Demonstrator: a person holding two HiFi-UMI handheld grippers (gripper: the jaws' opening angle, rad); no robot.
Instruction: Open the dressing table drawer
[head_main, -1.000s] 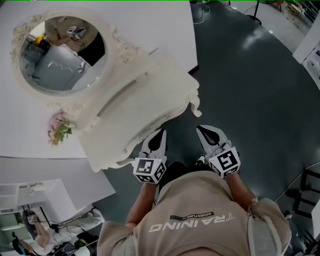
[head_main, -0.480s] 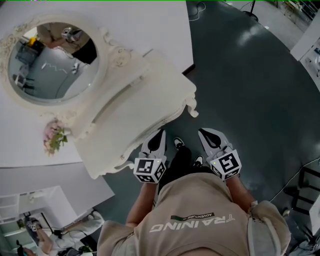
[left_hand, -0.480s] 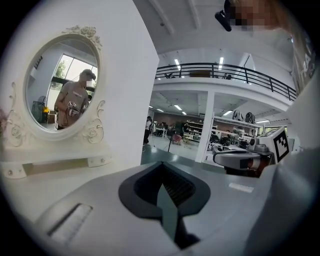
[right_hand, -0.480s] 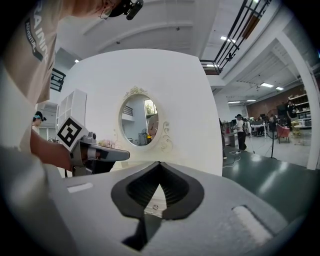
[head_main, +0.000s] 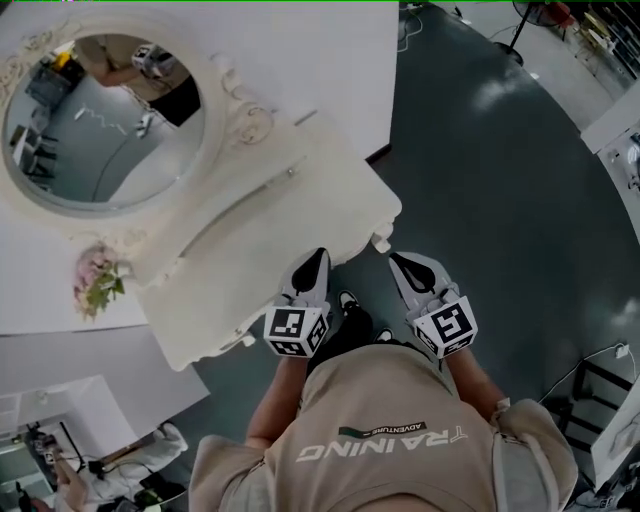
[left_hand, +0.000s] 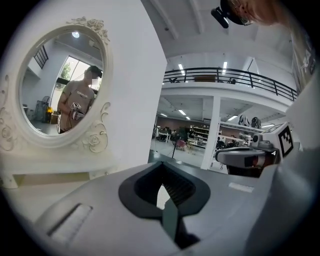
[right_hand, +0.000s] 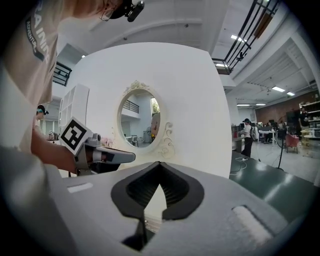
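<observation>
Since the earlier frame, the dressing table (head_main: 270, 235) has drawn nearer to both grippers.

Head view: the left gripper (head_main: 317, 257) overlaps the table's near edge. The right gripper (head_main: 396, 260) lies just beside the table's corner, over the dark floor (head_main: 500, 200). The drawer front is hidden beneath the tabletop.

Left gripper view: the left gripper (left_hand: 161, 186) has its jaws closed with nothing between them. The oval mirror (left_hand: 60, 85) stands ahead to the left.

Right gripper view: the right gripper (right_hand: 159, 186) has its jaws closed and empty, and points at the white table and its mirror (right_hand: 139, 117).
</observation>
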